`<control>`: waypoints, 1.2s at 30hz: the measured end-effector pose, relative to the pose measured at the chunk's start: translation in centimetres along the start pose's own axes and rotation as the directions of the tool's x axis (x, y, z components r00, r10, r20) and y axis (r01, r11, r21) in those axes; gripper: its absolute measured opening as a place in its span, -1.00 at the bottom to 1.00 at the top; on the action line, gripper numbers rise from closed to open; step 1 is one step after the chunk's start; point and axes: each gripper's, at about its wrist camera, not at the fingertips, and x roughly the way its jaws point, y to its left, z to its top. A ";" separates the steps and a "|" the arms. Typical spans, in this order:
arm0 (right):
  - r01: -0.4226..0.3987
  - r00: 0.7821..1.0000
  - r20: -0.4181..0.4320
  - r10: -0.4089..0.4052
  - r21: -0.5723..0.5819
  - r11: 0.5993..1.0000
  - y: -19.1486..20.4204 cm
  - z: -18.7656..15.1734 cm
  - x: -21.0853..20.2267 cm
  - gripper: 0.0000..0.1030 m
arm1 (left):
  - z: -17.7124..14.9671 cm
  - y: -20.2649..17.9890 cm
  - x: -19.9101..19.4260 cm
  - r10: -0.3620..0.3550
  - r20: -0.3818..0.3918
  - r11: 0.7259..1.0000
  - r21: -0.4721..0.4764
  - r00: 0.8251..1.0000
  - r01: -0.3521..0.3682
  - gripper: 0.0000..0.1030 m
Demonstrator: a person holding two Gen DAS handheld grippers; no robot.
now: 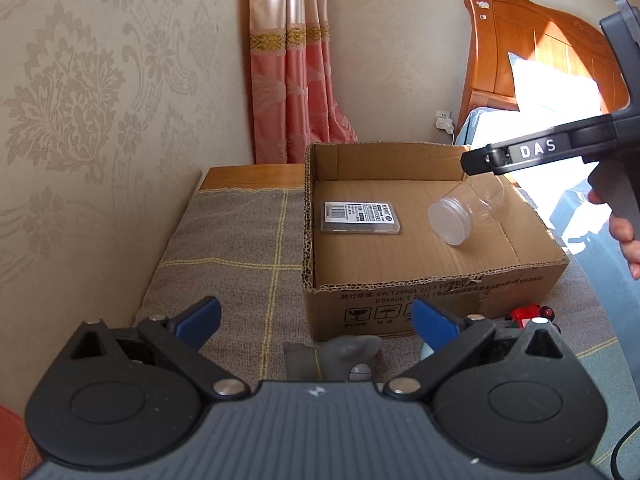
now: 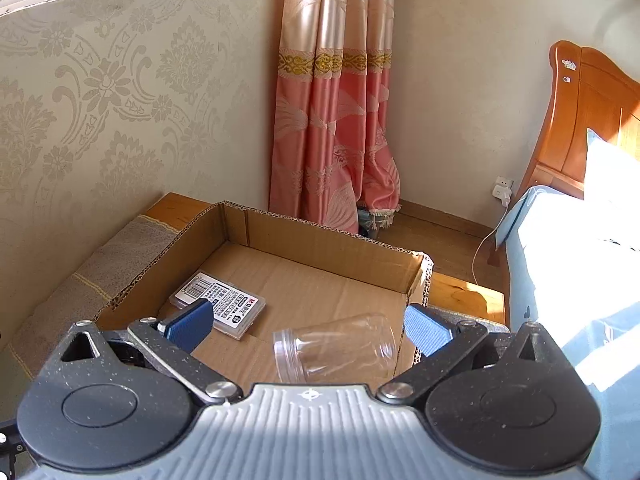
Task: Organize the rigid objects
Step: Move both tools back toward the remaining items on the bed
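Note:
An open cardboard box (image 1: 432,292) stands on a grey checked cloth (image 1: 240,248). Inside it lie a flat clear case with a printed label (image 1: 360,217) and a clear plastic jar (image 1: 464,212) on its side. My left gripper (image 1: 316,320) is open and empty over the cloth, in front of the box's near wall. My right gripper (image 2: 308,328) is open above the box (image 2: 320,248). The jar (image 2: 336,350) lies loose below and between its blue pads, which do not touch it. The case (image 2: 224,304) lies just past the left pad. The left wrist view shows the right gripper (image 1: 474,160) over the jar, held by a hand (image 1: 626,236).
A grey object (image 1: 340,354) and a red toy (image 1: 528,314) lie on the cloth by the box's front wall. The patterned wall (image 1: 80,120) runs along the left. A pink curtain (image 2: 332,140) hangs behind, and a bed with a wooden headboard (image 2: 580,120) stands at the right.

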 end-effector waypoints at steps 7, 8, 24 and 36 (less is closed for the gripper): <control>0.027 1.000 0.010 -0.027 0.001 1.000 0.6 -3.4 -3.8 1.00 | -1.9 -0.4 -1.1 -0.004 -0.020 1.000 0.030 1.000 0.004 0.97; 0.026 1.000 0.011 -0.026 0.007 1.000 0.6 -4.1 -4.3 1.00 | -2.3 -0.4 -1.3 -0.003 -0.026 0.999 0.033 1.000 0.004 0.97; 0.075 0.986 -0.160 -0.052 0.135 0.988 0.5 -17.9 -5.9 1.00 | -7.1 -0.9 -1.0 -0.040 -0.130 0.997 0.058 0.991 0.048 0.97; 0.164 0.969 -0.216 -0.123 0.184 0.969 0.8 -20.4 -3.8 1.00 | -8.6 -0.8 0.9 -0.051 -0.190 0.997 0.055 0.980 0.063 0.97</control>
